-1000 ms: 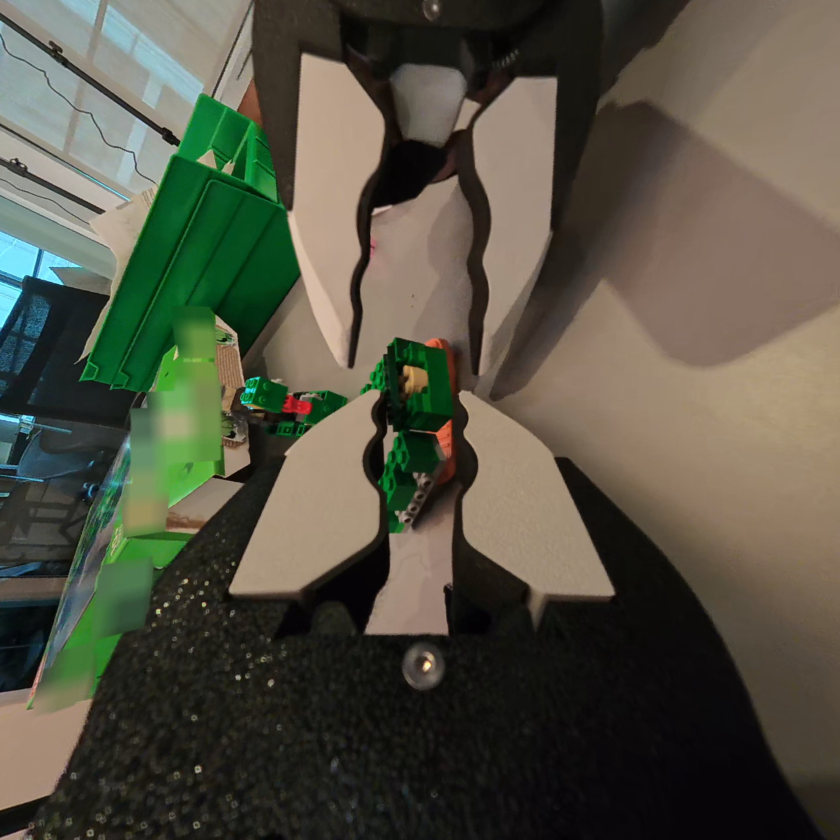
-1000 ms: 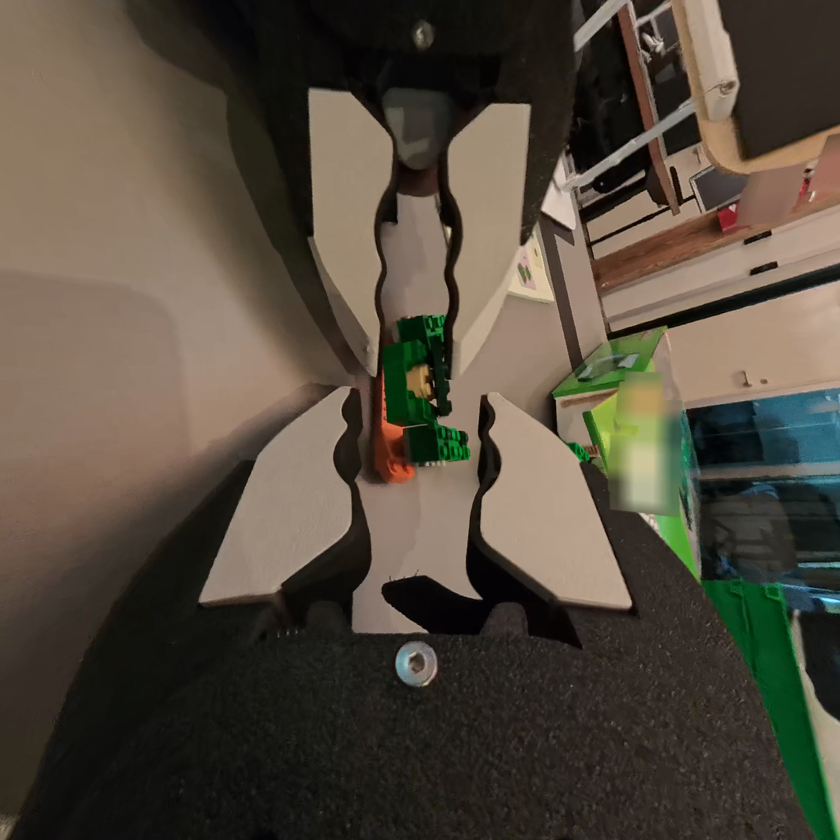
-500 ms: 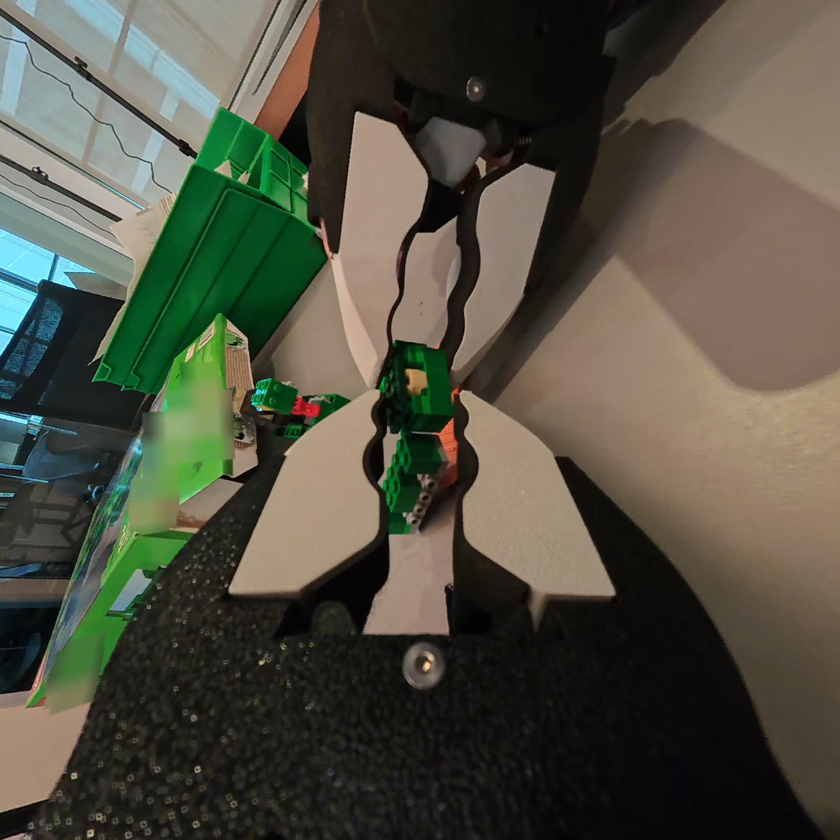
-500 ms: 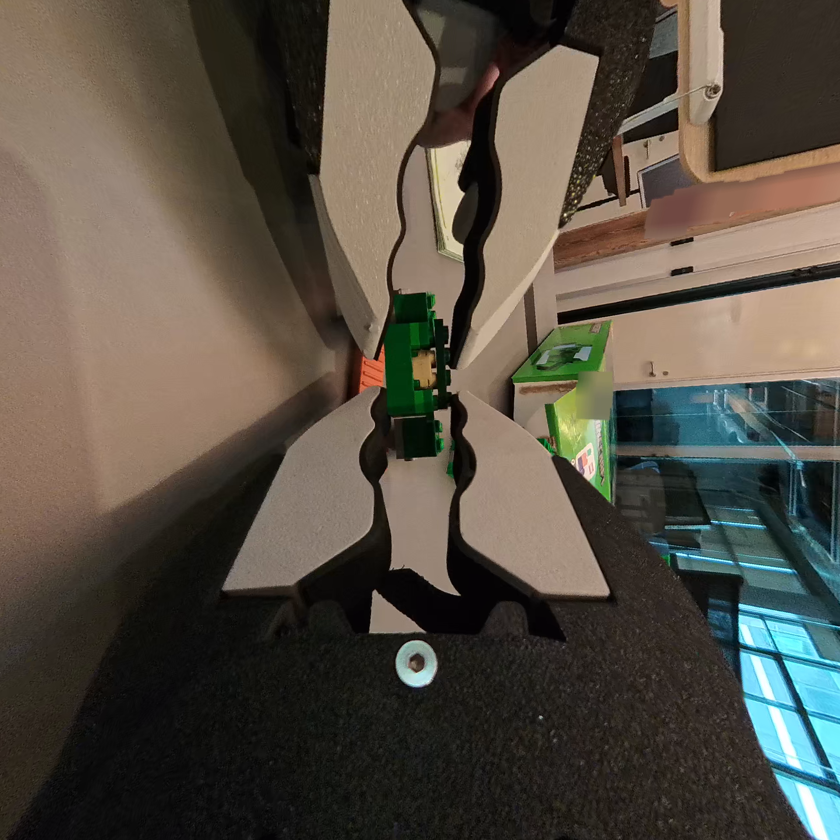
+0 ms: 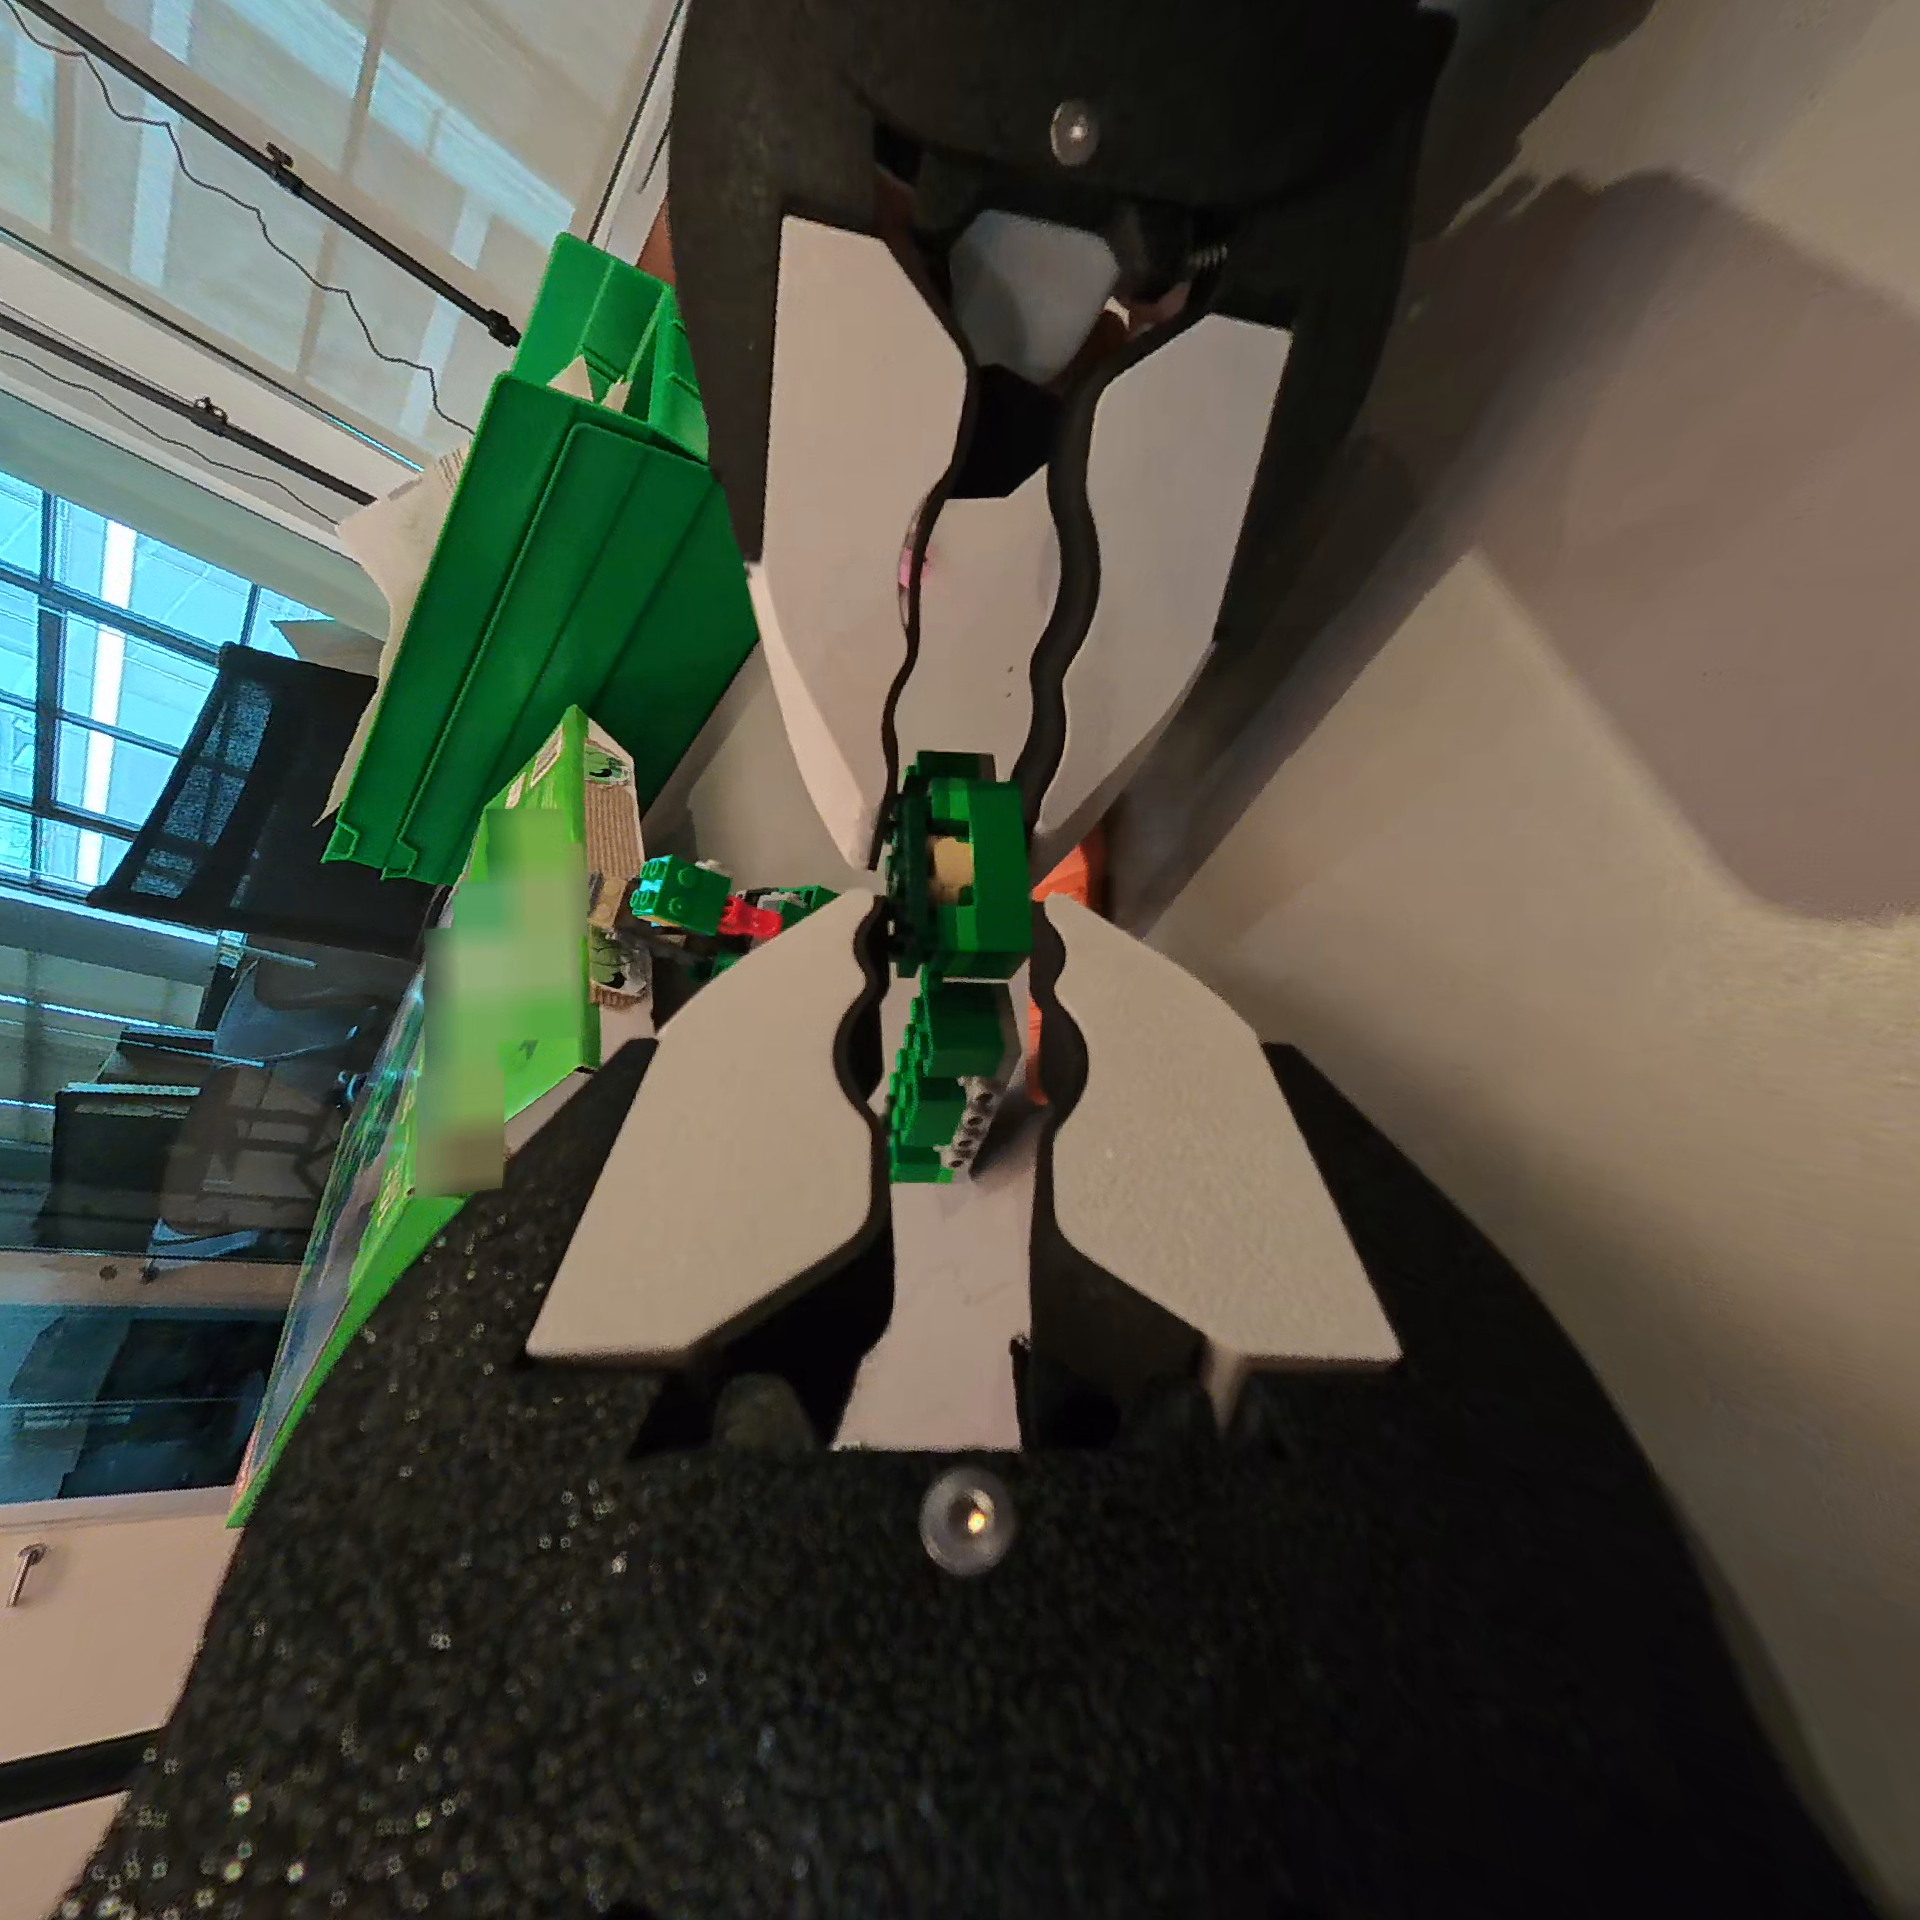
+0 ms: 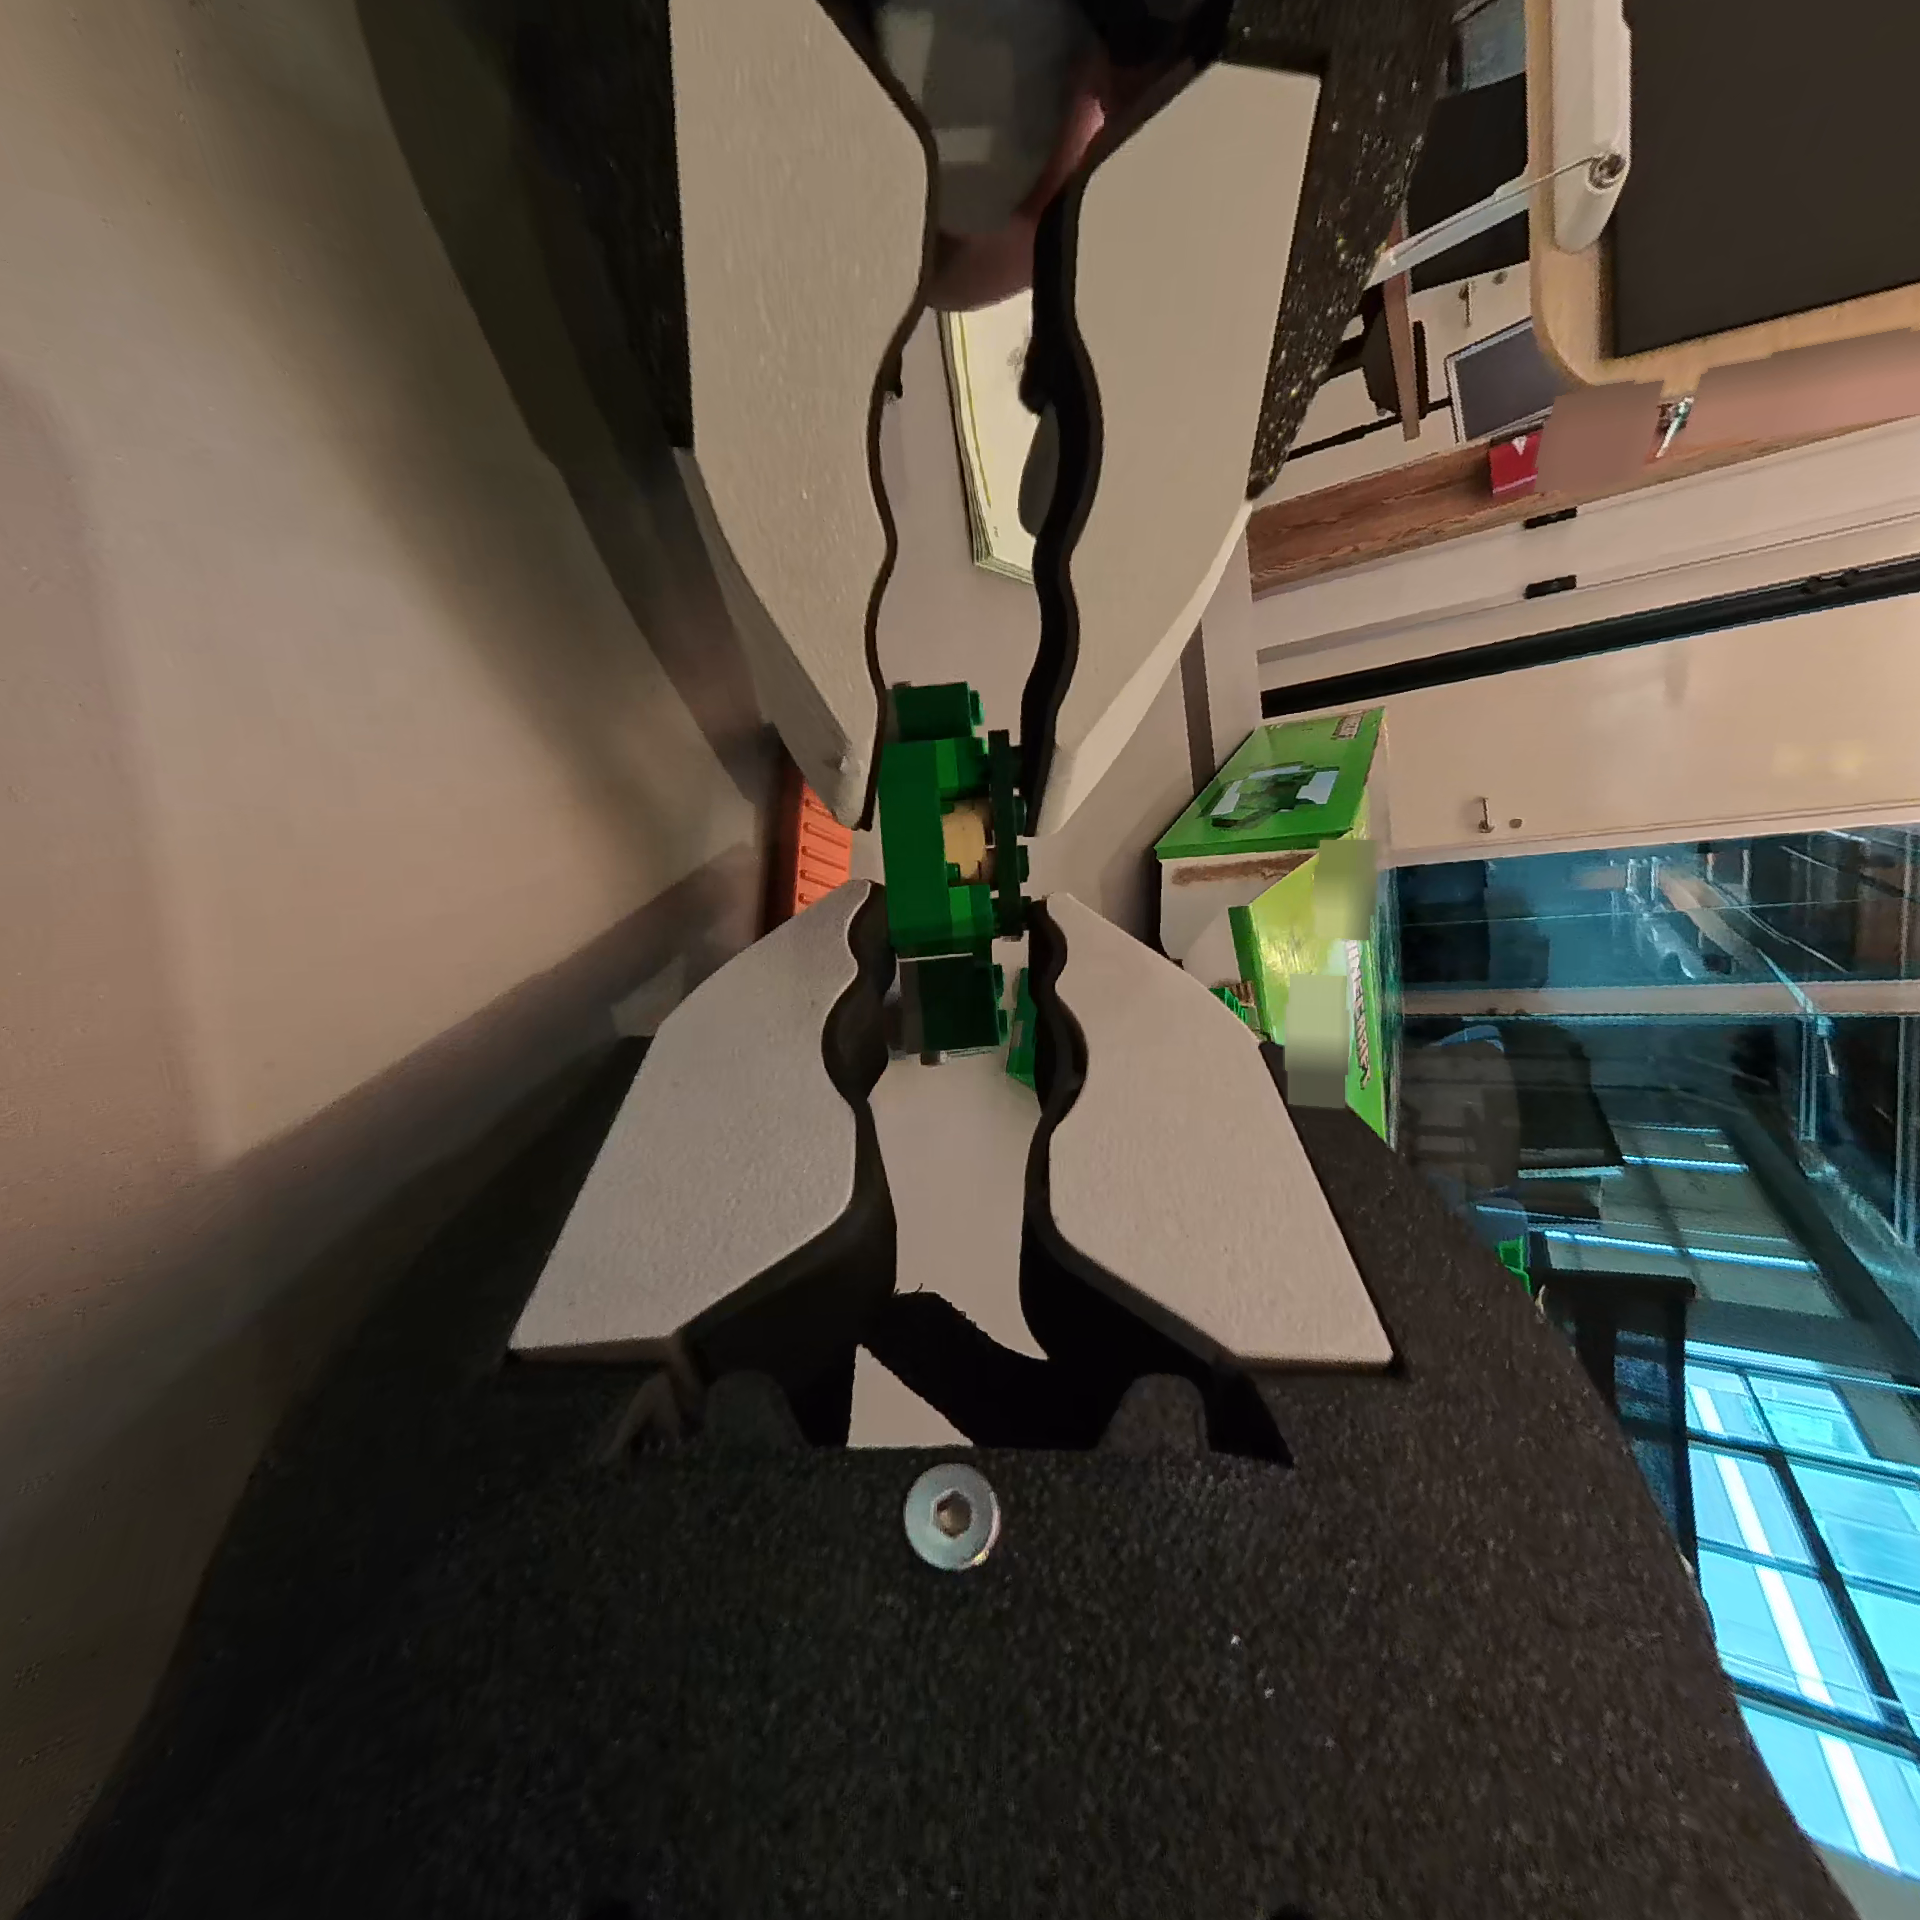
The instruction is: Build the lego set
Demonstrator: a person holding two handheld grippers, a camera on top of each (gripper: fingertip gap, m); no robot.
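A green lego build (image 5: 961, 883) with a tan piece inside hangs above the white table (image 5: 1558, 935), between my two grippers, which face each other tip to tip. My left gripper (image 5: 956, 914) is shut on it, and the build's lower green and grey part (image 5: 940, 1091) lies between its fingers. My right gripper (image 5: 956, 847) comes from the far side and its tips press the same build. In the right wrist view the build (image 6: 925, 852) sits between my right gripper's (image 6: 954, 899) tips, with the left gripper (image 6: 945, 800) opposite. An orange lego tool (image 6: 816, 852) lies behind.
A green plastic bin (image 5: 540, 623), a green lego box (image 5: 530, 935) and a second small green build with a red piece (image 5: 717, 909) stand to the left. A booklet (image 6: 987, 468) lies on the table beyond. Another green box (image 6: 1288, 800) stands at the right.
My right gripper has closed from a wider gap onto the green build and come closer to the left gripper. The left gripper kept its hold.
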